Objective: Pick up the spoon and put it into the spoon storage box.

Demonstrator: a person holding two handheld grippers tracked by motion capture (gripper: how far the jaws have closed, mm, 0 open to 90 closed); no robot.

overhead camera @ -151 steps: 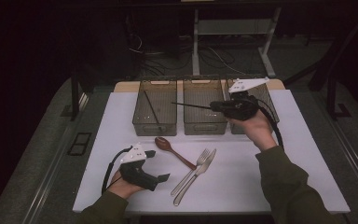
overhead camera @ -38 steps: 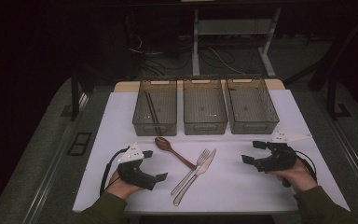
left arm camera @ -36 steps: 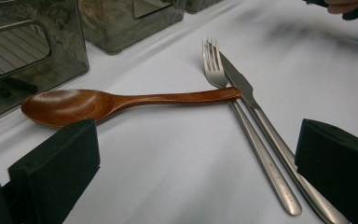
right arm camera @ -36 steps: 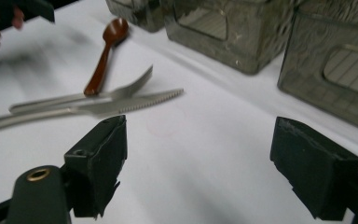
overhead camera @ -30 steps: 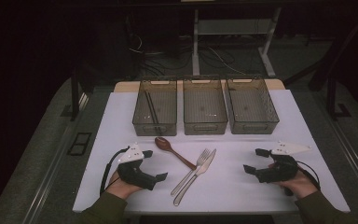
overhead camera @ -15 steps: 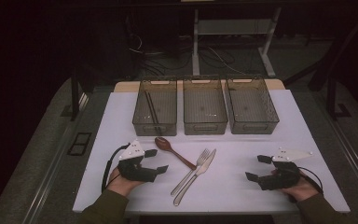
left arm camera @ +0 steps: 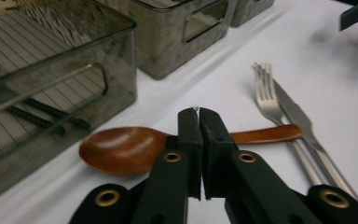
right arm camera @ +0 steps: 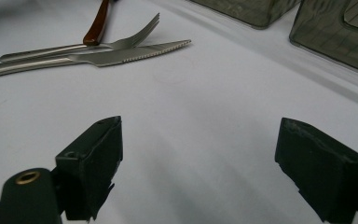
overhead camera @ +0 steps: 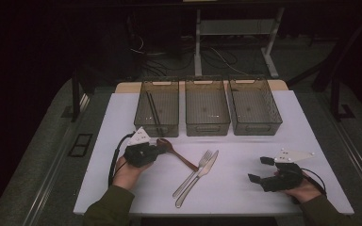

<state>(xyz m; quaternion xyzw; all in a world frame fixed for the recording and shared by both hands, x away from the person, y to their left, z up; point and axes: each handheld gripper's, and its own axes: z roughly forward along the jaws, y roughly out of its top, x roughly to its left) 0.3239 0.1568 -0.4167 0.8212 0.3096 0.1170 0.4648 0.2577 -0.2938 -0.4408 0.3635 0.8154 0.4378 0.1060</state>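
High view first: the wooden spoon (overhead camera: pixel 181 160) lies flat on the white desk (overhead camera: pixel 235 193), bowl toward the left-hand bin (overhead camera: pixel 143 123), handle angling down to the fork (overhead camera: pixel 192 174) and the knife (overhead camera: pixel 199 178). The handle end looks to be touching the fork near its tines.

Left tongs (overhead camera: pixel 159 149) are right at the spoon's neck. In the left gripper view those tongs (left arm camera: pixel 199 112) have just been closing, and the jaws now stand pressed together with only a hairline between them. Nothing shows in that slit. The spoon (left arm camera: pixel 121 149) runs crosswise behind them, and whether they touch it I cannot tell.

Right tongs (overhead camera: pixel 259 169) rest near the desk's right edge, well apart from the cutlery. The right gripper view has them (right arm camera: pixel 200 135) gaping wide, holding nothing.

How will the spoon handle? Light and stiff, I'd say, with a polished finish that may be a little slippery. It looks sturdy enough to take a firm pinch. The best hold is probably across the slim handle just past the neck, jaws set either side of it, not on the rounded bowl, which would likely squirt out. Lying this low, it wants the tips down at desk level, and lifting it may nudge the fork.
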